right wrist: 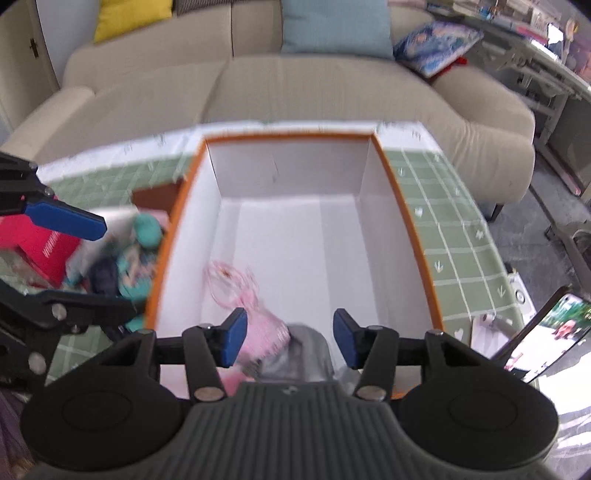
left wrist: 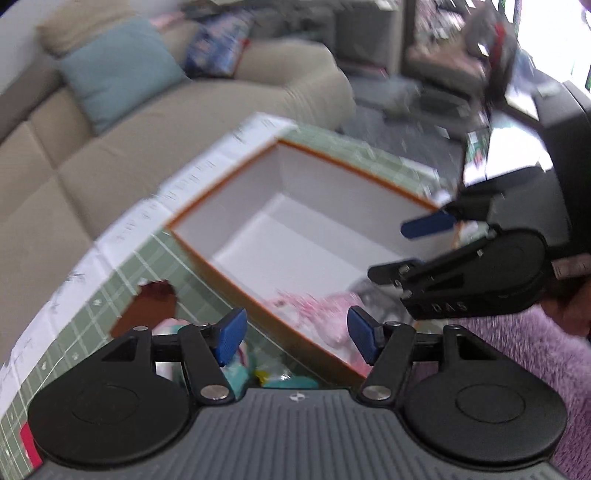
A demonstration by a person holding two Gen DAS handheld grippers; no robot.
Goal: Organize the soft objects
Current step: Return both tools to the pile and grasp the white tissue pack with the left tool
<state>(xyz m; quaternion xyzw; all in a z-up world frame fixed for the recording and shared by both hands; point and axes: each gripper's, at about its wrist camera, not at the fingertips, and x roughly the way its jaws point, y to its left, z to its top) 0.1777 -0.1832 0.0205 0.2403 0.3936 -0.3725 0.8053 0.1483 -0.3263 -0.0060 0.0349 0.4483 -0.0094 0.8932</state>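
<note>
An open white box with an orange rim [right wrist: 417, 236] stands on a green checked tablecloth [right wrist: 461, 236]; it also shows in the left wrist view [left wrist: 236, 177]. A pink soft item [right wrist: 258, 332] and a grey one [right wrist: 306, 354] lie at the box's near end; the pink item shows in the left wrist view [left wrist: 314, 317]. My right gripper [right wrist: 290, 341] is open and empty just above them. My left gripper [left wrist: 295, 339] is open and empty over the box's near corner. Teal and dark soft toys [right wrist: 136, 258] lie left of the box.
A beige sofa [right wrist: 295, 92] with a teal cushion [right wrist: 336, 29] stands behind the table. A red box [right wrist: 44, 247] sits at the left. A phone [right wrist: 543, 332] leans at the table's right edge. A purple shaggy rug [left wrist: 517, 350] lies below.
</note>
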